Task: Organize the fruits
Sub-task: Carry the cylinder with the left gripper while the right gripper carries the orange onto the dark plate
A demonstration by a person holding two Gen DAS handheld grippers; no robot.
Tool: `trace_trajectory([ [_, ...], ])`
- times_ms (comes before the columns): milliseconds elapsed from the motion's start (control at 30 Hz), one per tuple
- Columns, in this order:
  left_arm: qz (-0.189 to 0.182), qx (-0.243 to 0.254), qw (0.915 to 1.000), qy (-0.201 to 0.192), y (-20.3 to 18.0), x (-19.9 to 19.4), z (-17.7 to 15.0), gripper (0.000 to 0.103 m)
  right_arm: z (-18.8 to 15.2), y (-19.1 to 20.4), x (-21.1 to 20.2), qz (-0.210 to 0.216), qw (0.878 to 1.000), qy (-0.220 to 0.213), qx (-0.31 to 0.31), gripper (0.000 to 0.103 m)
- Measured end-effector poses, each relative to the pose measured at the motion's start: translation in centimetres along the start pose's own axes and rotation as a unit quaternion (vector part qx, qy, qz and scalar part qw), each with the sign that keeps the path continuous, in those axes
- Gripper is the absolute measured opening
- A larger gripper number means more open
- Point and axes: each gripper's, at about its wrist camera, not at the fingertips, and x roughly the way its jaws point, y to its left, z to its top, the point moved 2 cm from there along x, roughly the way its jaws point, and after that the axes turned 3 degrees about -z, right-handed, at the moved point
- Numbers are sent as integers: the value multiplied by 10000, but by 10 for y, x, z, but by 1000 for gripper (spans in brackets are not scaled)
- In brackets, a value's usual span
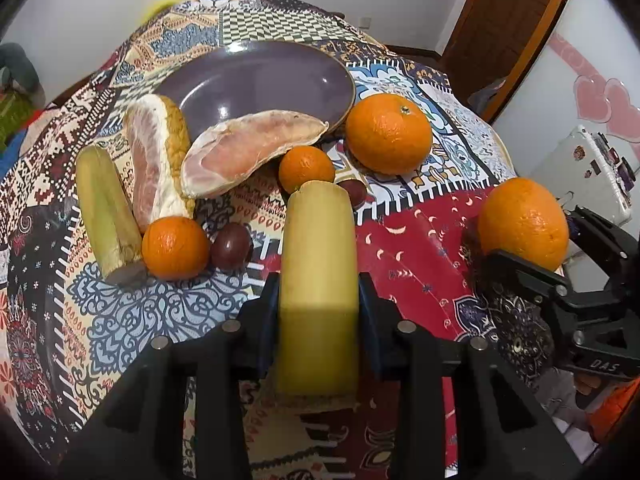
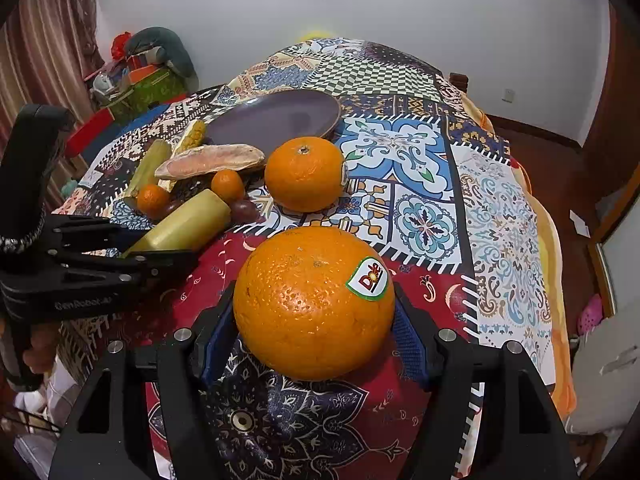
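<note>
At the bottom centre of the left wrist view, the left gripper (image 1: 319,312) was clamped on a smooth, pale yellow peeled cane segment (image 1: 318,280), a blunt cylinder pressed on both sides by the blue pads. At the bottom centre of the right wrist view, the right gripper (image 2: 316,336) gripped a large orange (image 2: 312,304) with dimpled, glossy skin and a Dole sticker (image 2: 368,279) on its upper right; the textured blue pads met its flanks.

Both hung over a tablecloth (image 1: 420,248) of bright patchwork prints. Left of centre in the left view lay a small mandarin (image 1: 175,248), touching a dark, round passion fruit (image 1: 231,245) and a greenish, ridged cane piece (image 1: 106,216). Farther up sat a second mandarin (image 1: 306,169), another dark fruit (image 1: 355,192) just right of it, and a second large orange (image 1: 389,134), well apart from the held one.

Two pomelo wedges, pink-fleshed with thick spongy white pith, lay beyond: one upright wedge (image 1: 154,168) with bumpy yellow rind, and one crescent wedge (image 1: 252,148) whose tip overlapped the plate's rim. The purple glazed plate (image 1: 280,80), round and shallow, in the upper centre, otherwise held nothing.
</note>
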Motion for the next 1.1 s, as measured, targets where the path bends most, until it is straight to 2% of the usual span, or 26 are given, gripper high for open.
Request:
trace_trajectory([
  [267, 371, 32, 9992, -147, -6, -10, -7, 36, 2, -3, -6, -41, 10000, -40, 32, 66],
  [433, 184, -253, 9992, -236, 4, -26, -13, 36, 6, -2, -12, -68, 9999, -128, 43, 66],
  [567, 272, -332, 9980, -463, 9, -45, -13, 36, 14, 2, -16, -71, 9997, -236, 20, 66],
  [867, 425, -407, 9933, -995, 19, -83, 3, 36, 45, 12, -24, -83, 9982, -592, -83, 66],
  [1100, 457, -514, 9886, -1340, 29, -95, 28, 36, 72, 15, -26, -67, 9963, -847, -115, 66],
])
